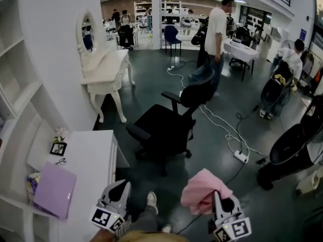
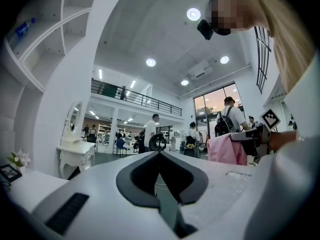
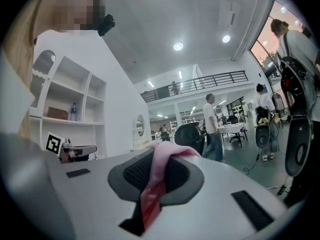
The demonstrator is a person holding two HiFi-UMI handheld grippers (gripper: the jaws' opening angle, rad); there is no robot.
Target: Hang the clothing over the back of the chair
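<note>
Right claw (image 1: pixel 217 197) pinches pink clothing (image 1: pixel 201 189); bunched lump droops off tips.

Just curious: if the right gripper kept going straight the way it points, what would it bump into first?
Probably the black office chair, nearly straight ahead of the right gripper, which clamps pink clothing; depth is hard to judge.

White vanity (image 1: pixel 106 67), purple folder (image 1: pixel 53 188), power strip (image 1: pixel 240 157)
</note>
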